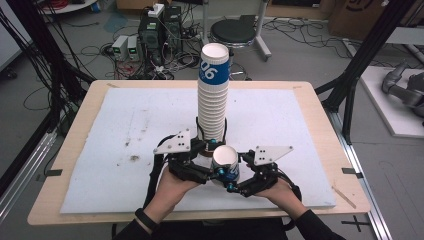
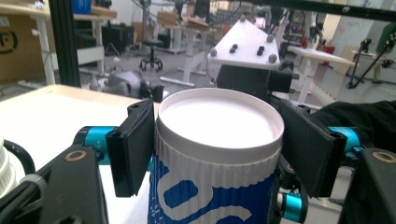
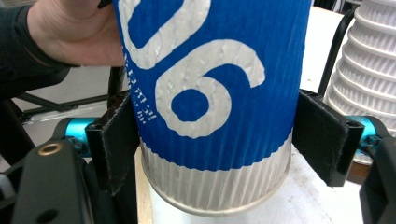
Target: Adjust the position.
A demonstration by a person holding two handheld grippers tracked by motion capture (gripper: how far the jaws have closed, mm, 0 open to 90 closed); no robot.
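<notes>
A blue and white ribbed paper cup (image 1: 226, 165) stands upright near the table's front, just in front of a tall stack of the same cups (image 1: 213, 100). My left gripper (image 1: 216, 169) comes in from the left, shut on the cup (image 2: 215, 186) just under its rim, with both pads (image 2: 133, 149) against the wall. From the right, my right gripper (image 1: 234, 181) holds the lower part of the cup (image 3: 210, 93), its pads (image 3: 119, 140) against the sides near the base. The cup's base rests on or just above the white board. The stack (image 3: 369, 56) rises close behind.
A white foam board (image 1: 125, 130) covers the wooden table (image 1: 75, 150), with a few dark stains at its left. Black frame posts (image 1: 360, 60) stand at both sides. Cables, computers and a stool sit on the floor behind.
</notes>
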